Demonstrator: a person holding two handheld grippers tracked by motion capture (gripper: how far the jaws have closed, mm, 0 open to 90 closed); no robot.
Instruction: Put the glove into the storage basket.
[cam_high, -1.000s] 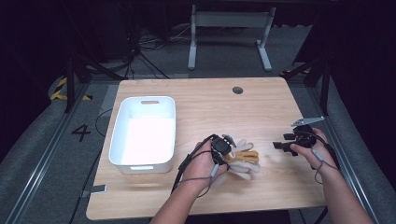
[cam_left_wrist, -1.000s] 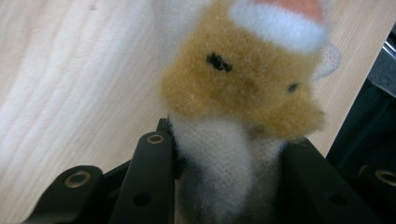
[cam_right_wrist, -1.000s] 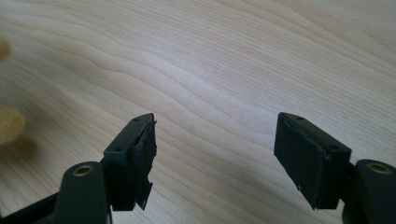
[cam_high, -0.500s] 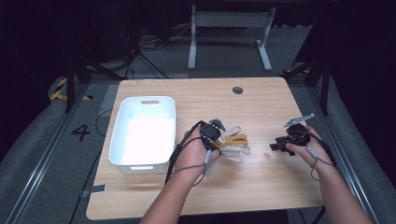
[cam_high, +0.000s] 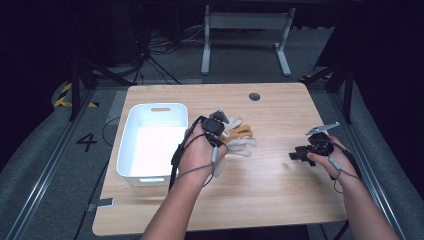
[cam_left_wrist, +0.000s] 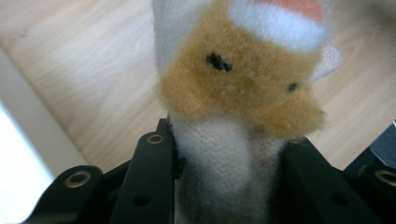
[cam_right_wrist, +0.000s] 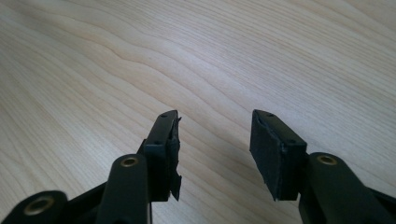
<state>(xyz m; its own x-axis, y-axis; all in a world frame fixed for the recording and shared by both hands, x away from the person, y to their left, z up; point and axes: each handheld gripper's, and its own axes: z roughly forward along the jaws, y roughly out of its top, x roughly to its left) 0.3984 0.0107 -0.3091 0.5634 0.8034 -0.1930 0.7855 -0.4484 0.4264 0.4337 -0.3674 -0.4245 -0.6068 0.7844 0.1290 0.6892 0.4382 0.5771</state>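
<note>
High view: left gripper (cam_high: 220, 131) gripping plush toy (cam_high: 239, 138).

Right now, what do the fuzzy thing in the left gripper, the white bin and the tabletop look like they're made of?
Fuzzy thing: soft knitted or fleecy fabric, tan and white, with raised fibres; possibly a sock or glove. White bin: likely moulded plastic, smooth, with a cut-out handle slot. Tabletop: pale wood or wood-look laminate, matte, with visible grain lines.
</note>
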